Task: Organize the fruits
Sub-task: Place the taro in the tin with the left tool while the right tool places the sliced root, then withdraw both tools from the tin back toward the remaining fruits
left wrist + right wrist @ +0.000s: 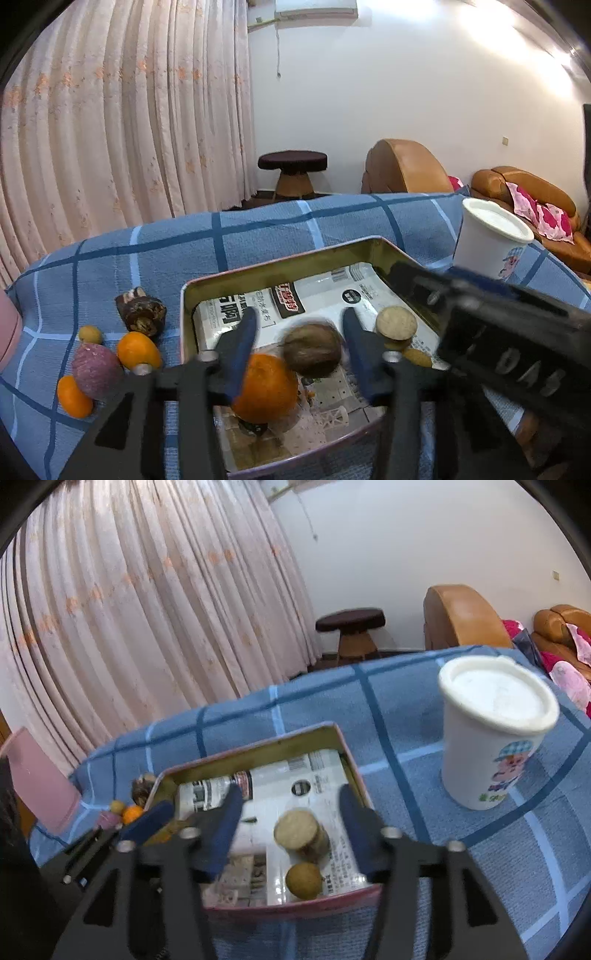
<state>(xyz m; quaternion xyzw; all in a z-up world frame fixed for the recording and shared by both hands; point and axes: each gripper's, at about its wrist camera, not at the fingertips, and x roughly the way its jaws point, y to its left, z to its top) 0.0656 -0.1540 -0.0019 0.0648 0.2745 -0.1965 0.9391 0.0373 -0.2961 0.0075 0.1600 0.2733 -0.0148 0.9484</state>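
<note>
Left wrist view: a blue checked cloth (258, 236) covers the surface, and on it sits a metal tin (280, 258) lined with printed paper. To the tin's right stands a white lidded cup (487, 240) with a cartoon print. The left tongs (299, 347) hang over the tin with their blue pads apart; a large orange (266, 387) and a brown round fruit (312, 349) lie in the tin between the pads, and neither pad presses on them. The right tongs cross the right edge of this view as a dark blur. Inside the tin near its right wall lie a tan cylinder-shaped piece (397, 323) and a small tan ball (417, 357). Left of the tin, on the cloth, are a dark shrivelled fruit (142, 310), a purple fruit (96, 369), two small oranges (138, 350) (74, 397) and a small yellow-brown ball (89, 334).

Right wrist view: the right tongs (291, 834) also stand apart over the tin, with the cylinder-shaped piece and the small tan ball lying loose between the pads, untouched. A pink object (40, 782) stands at the far left.
</note>
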